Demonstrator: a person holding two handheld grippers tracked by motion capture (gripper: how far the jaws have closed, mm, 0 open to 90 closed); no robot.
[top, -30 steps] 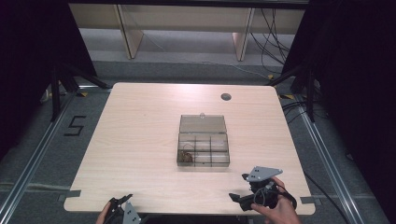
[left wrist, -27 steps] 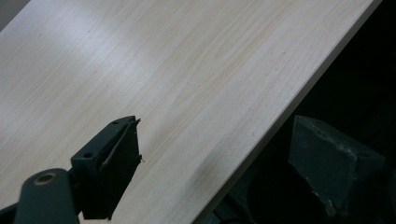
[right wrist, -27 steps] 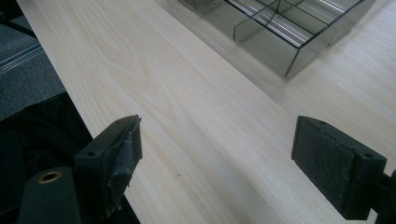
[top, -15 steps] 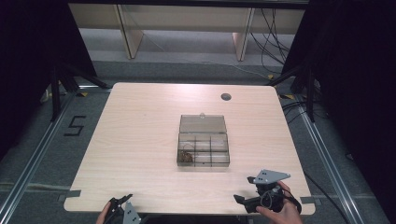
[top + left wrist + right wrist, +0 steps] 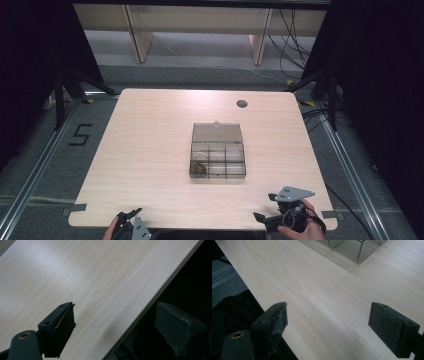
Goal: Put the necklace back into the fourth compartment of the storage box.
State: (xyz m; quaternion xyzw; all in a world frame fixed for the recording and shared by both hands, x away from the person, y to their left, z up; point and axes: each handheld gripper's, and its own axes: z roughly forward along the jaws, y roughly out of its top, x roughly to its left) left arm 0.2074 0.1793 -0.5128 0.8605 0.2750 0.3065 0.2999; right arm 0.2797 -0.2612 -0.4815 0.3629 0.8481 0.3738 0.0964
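A clear plastic box (image 5: 218,160) sits near the middle of the table (image 5: 150,150), lid (image 5: 217,132) swung open and lying flat on the far side. The box is split into small compartments; something small and brownish (image 5: 199,167) lies in the near-left compartment, too small to identify. In the right gripper view, a corner of the box (image 5: 352,248) shows at the top, well apart from the jaws.

Right gripper (image 5: 265,220) is at the near edge of the table, right of centre, held in the person's right hand (image 5: 300,227), with its grey plate (image 5: 292,193) on top. Its jaws stand wide apart with nothing between them, just bare wood below (image 5: 328,317). It is well apart from the box.

Left gripper (image 5: 131,216) is at the near edge on the left side, held in the left hand (image 5: 112,231), partly cut off by the frame bottom. In the left gripper view, its jaws are also spread apart and hold nothing (image 5: 116,325); one jaw hangs over the tabletop, the other off past the table edge over dark floor.

A round dark cable hole (image 5: 242,103) sits at the far right of the table. A "5" (image 5: 80,135) is taped on the floor left of the table.
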